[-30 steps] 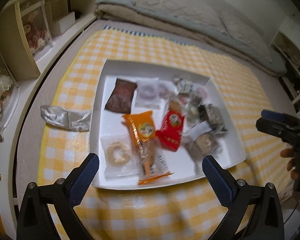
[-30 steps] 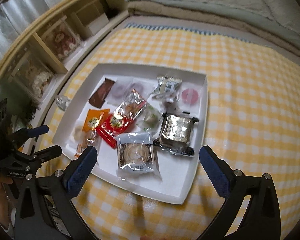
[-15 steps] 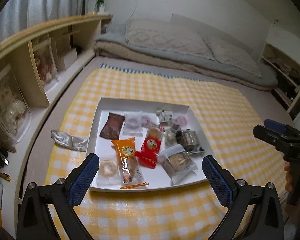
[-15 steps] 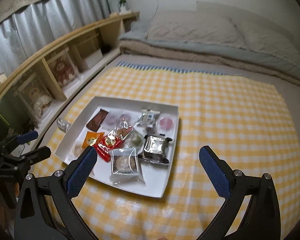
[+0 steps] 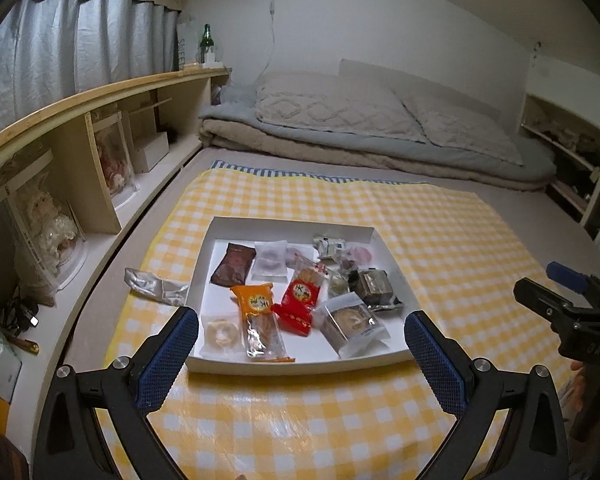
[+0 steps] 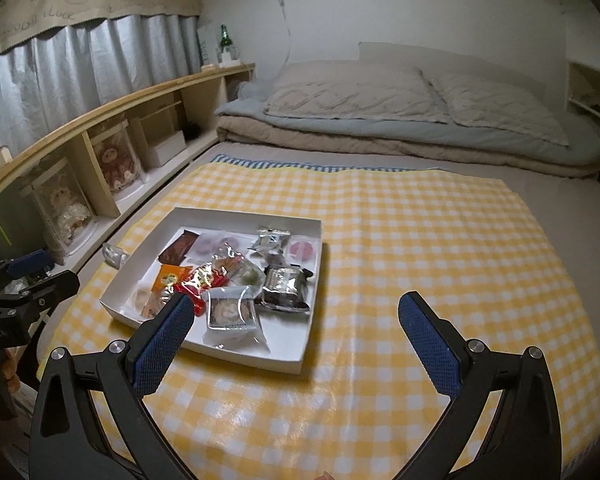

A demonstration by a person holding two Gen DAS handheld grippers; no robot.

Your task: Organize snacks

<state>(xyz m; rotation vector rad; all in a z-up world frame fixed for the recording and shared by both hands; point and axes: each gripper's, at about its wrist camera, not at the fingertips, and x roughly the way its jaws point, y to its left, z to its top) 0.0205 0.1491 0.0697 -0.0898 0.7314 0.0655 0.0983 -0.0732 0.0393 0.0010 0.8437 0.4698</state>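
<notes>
A shallow white tray (image 5: 364, 232) (image 6: 315, 308) lies on a yellow checked cloth (image 5: 440, 248) and holds several wrapped snacks. Among them are an orange packet (image 5: 256, 302), a red packet (image 5: 302, 294) (image 6: 198, 280), a brown packet (image 5: 234, 269) (image 6: 178, 246), a clear-wrapped round pastry (image 5: 352, 322) (image 6: 230, 310) and a silver-wrapped dark block (image 5: 374, 284) (image 6: 284, 284). My left gripper (image 5: 300, 344) is open and empty, held back from the tray's near edge. My right gripper (image 6: 296, 332) is open and empty too, near the tray's right corner.
A crumpled silver wrapper (image 5: 156, 286) lies on the cloth left of the tray. A wooden shelf (image 5: 100, 168) with boxed dolls runs along the left. Folded bedding (image 5: 360, 136) fills the back. The other gripper (image 5: 568, 308) (image 6: 16, 280) shows at each view's edge.
Both grippers have pulled back and up from the tray, so the tray looks smaller and the room's walls and curtain have come into view. Both stay open.
</notes>
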